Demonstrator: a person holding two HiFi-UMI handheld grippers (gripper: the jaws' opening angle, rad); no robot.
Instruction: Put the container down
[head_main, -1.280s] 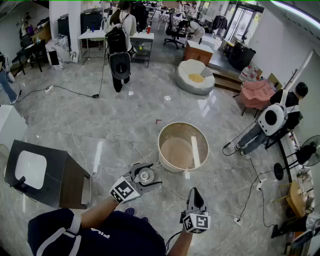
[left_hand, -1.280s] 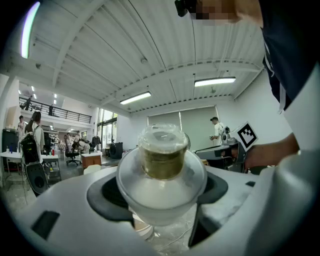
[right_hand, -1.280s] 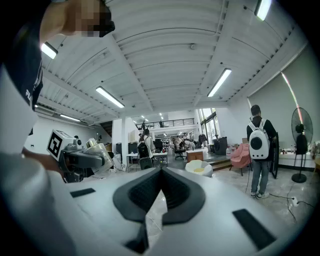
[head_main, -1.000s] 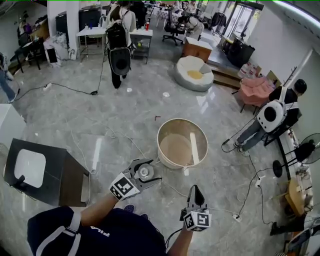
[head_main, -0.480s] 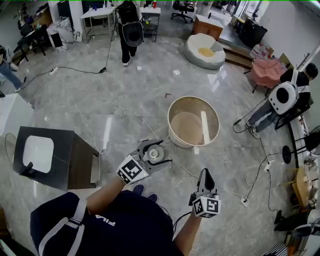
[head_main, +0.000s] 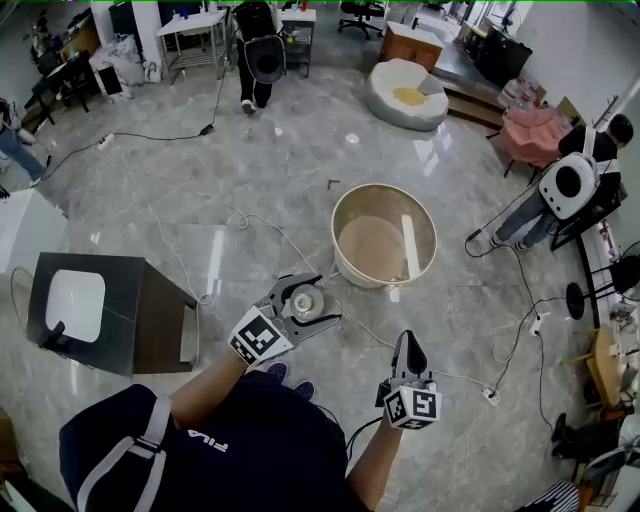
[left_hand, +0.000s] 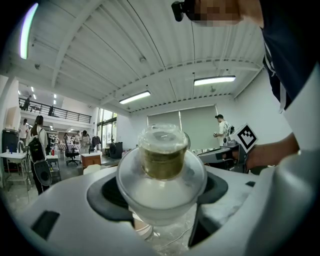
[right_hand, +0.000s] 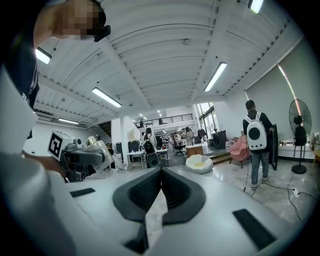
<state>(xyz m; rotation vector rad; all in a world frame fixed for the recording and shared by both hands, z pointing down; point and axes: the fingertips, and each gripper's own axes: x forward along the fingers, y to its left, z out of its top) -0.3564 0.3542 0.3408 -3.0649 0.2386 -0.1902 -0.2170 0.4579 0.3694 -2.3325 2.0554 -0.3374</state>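
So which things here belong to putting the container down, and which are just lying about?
In the job:
- container, clamped in the left gripper
- right gripper, shut and empty, standing by

Lying about:
- round tub on the floor
- black cabinet
- white beanbag
- floor cable

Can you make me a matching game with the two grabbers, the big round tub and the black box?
Things:
1 left gripper
2 right gripper
3 tub
4 black box

States:
A white thing on top
B shut, nothing in it
C holds the container
D beige, open at the top

Pairs: 1-C, 2-B, 3-D, 4-A
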